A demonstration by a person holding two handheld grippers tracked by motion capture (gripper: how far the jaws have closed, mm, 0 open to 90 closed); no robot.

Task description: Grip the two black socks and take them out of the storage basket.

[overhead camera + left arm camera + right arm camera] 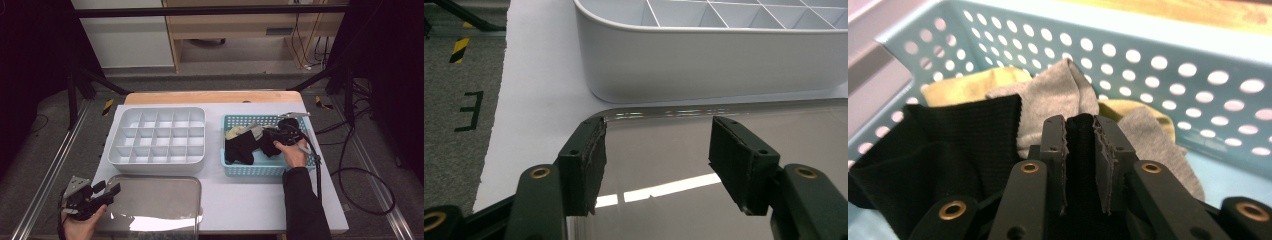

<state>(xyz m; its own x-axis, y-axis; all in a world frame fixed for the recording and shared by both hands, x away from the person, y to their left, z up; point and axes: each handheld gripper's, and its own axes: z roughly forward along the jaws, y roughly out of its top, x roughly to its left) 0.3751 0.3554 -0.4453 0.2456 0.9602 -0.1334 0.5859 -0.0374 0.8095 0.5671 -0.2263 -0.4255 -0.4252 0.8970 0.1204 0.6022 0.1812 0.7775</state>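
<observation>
Right gripper [1080, 165] clamped on black sock [948, 150] down in blue basket [1168, 45], left gripper [654, 165] wide over tray [659, 150]: lift straight, keep pinch firm, clear rim before heading for organizer [156, 135].

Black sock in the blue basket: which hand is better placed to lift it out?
The right. The right gripper is already inside the blue basket, its jaws pinching the black sock. The left gripper is open over the metal tray, away from the basket.
</observation>
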